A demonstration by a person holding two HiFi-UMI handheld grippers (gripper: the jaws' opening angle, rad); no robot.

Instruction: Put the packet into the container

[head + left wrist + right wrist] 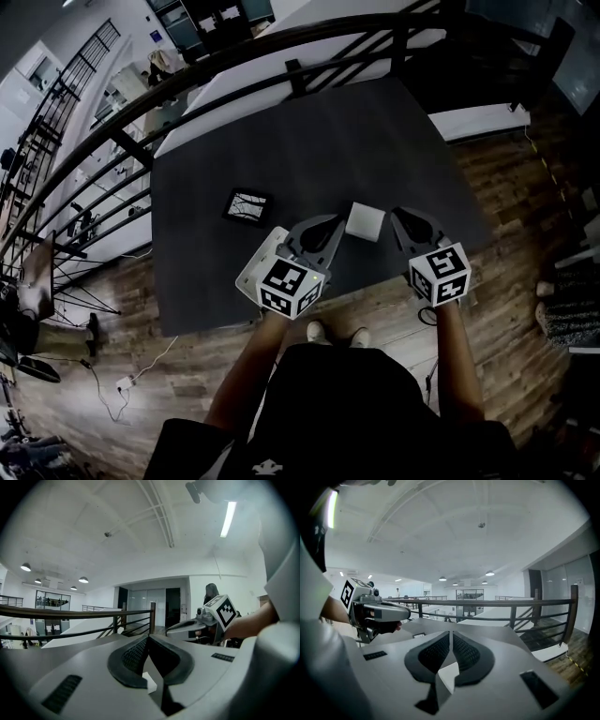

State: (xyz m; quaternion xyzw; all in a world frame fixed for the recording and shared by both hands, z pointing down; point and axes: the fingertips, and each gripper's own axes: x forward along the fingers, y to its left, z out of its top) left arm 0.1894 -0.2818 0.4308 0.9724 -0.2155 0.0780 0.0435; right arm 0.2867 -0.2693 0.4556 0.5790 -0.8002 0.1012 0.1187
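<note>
On the dark grey table [309,141] lies a flat black packet [247,206] with a pale pattern, left of centre. A white square container [365,221] sits near the front edge, between my two grippers. My left gripper [335,224] is just left of the container, jaws together with nothing in them [148,639]. My right gripper [402,217] is just right of it, also shut and empty [451,635]. A white patch [150,682] shows below the left jaws, and one [450,674] below the right jaws. The packet [418,634] is small in the right gripper view.
Another white flat object [251,272] lies at the table's front edge, partly under my left gripper's body. A dark railing [281,56] runs behind the table. Wooden floor [506,187] surrounds the table, with cables at the lower left.
</note>
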